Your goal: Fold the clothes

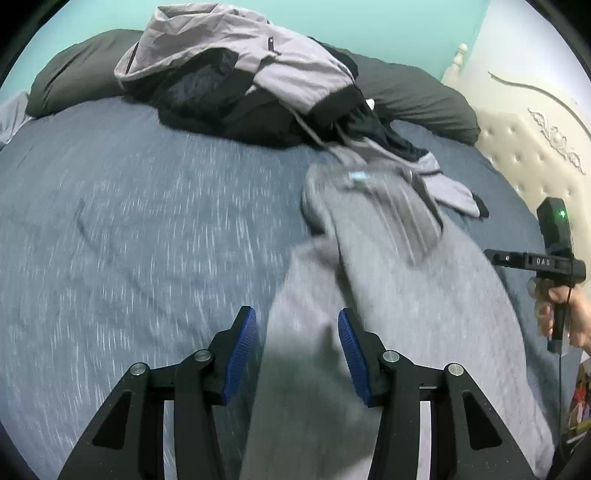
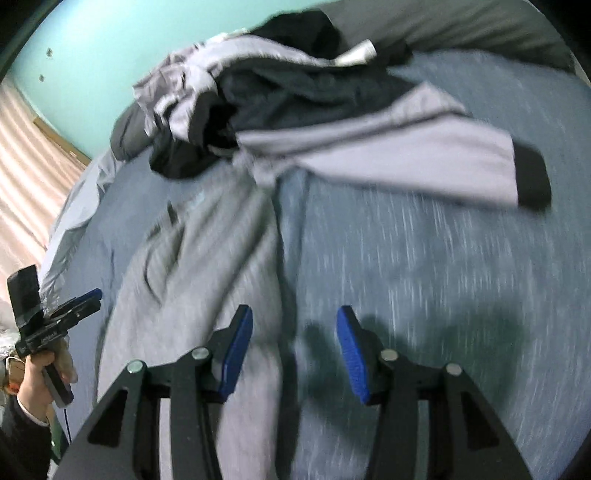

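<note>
A grey sweatshirt (image 1: pixel 388 280) lies spread on the blue bed cover (image 1: pixel 129 240), its neck towards the far pile. My left gripper (image 1: pixel 297 321) hovers open over its near left edge, blue pads apart, nothing between them. In the right wrist view the same grey sweatshirt (image 2: pixel 192 266) runs down the left half, and my right gripper (image 2: pixel 294 319) stands open above its right edge and the blue bed cover (image 2: pixel 424 277). Each gripper shows in the other's view: the right one (image 1: pixel 495 254) at the right side, the left one (image 2: pixel 88 299) at the left, held by a hand (image 2: pixel 37 373).
A heaped lilac and black jacket (image 1: pixel 229 70) lies at the far side with one sleeve (image 2: pixel 424 162) stretched out on the cover. Dark pillows (image 1: pixel 417 92) sit behind it. A cream padded headboard (image 1: pixel 524 147) stands at the right, a teal wall (image 1: pixel 369 22) beyond.
</note>
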A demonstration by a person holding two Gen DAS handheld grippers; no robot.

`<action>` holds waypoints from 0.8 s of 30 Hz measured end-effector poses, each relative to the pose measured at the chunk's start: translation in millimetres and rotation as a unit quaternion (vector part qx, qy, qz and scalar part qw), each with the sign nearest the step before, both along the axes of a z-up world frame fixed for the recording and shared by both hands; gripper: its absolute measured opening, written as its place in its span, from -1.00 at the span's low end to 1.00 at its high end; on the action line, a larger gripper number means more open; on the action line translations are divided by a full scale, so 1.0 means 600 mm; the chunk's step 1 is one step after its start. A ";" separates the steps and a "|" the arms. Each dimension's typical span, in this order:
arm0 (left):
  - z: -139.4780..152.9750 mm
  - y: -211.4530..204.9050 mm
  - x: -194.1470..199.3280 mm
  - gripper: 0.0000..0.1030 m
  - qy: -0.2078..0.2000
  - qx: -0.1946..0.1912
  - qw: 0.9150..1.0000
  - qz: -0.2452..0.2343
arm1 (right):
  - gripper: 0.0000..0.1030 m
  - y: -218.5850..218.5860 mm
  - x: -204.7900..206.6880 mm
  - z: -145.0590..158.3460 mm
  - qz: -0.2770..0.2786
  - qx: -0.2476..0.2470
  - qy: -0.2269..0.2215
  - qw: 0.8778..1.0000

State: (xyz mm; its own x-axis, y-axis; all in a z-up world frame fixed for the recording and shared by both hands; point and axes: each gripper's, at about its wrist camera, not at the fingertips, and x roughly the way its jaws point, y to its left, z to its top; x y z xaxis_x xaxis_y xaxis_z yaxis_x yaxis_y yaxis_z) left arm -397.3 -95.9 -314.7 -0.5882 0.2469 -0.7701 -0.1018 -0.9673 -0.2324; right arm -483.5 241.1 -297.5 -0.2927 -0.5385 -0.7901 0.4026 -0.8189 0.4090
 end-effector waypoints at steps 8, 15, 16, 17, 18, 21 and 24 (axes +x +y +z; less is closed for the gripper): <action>-0.049 -0.017 0.021 -0.08 -0.020 0.045 0.999 0.022 | -0.07 -0.010 0.038 -0.044 0.001 -0.013 -0.034 0.999; -0.055 -0.017 0.026 -0.93 -0.023 0.067 0.997 0.011 | -0.23 -0.016 0.040 -0.051 0.008 -0.011 -0.032 0.999; -0.054 -0.017 0.027 -0.94 -0.022 0.070 0.997 0.011 | -0.33 -0.017 0.041 -0.050 0.011 -0.013 -0.031 0.999; -0.053 -0.017 0.029 -0.94 -0.021 0.072 0.997 0.011 | -0.46 -0.019 0.042 -0.050 0.015 -0.013 -0.031 0.999; -0.045 -0.018 0.032 -0.94 -0.017 0.070 0.997 0.012 | -0.56 -0.022 0.044 -0.048 0.020 -0.011 -0.028 0.999; -0.008 -0.032 0.047 -0.94 0.001 0.064 0.998 0.018 | -0.86 -0.034 0.051 -0.039 0.034 0.001 -0.015 0.999; 0.033 -0.054 0.062 -0.94 0.017 0.046 0.998 0.026 | -0.94 -0.036 0.057 -0.023 0.034 0.010 0.000 0.999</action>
State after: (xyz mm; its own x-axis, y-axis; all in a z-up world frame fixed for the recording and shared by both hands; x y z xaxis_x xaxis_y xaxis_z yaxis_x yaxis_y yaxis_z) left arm -360.0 -128.4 -294.9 -0.6267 0.2841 -0.7257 -0.0619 -0.9464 -0.3170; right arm -449.1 219.6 -311.2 -0.2566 -0.5407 -0.8012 0.4570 -0.7983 0.3923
